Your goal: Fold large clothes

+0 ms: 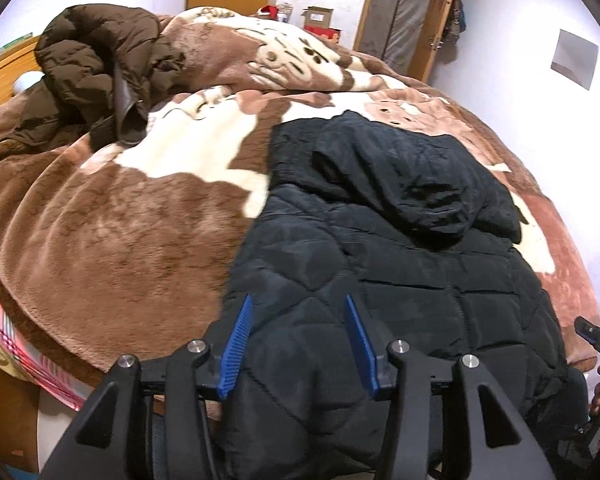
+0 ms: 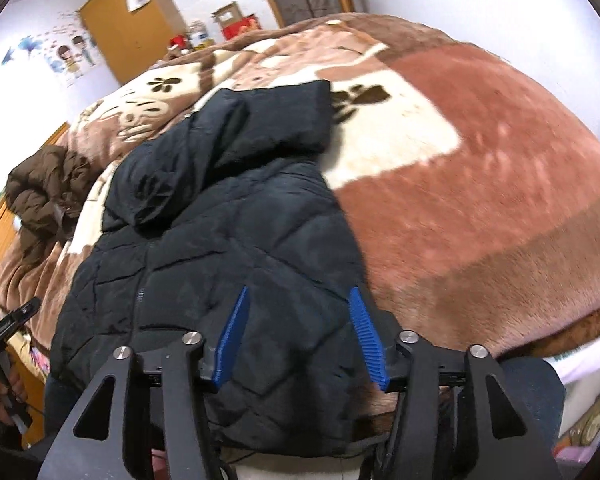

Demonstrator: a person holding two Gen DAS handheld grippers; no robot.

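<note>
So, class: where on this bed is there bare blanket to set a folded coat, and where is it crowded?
Free: the brown patch of blanket between the black jacket and the bed's near edge, below the brown coat; and the pink-brown stretch on the jacket's other side. Crowded: the corner by the wooden headboard, under the heaped brown coat and bunched blanket.

Location, as I see it from both wrist cameras: a home bedroom. Bed (image 1: 100, 240) under a plush brown-and-cream paw-print blanket (image 2: 480, 184); wooden wardrobe (image 2: 128, 28); wooden door frame (image 1: 404, 16); cartoon wall stickers (image 2: 68, 56); cardboard boxes (image 1: 320, 20) against the white far wall.
</note>
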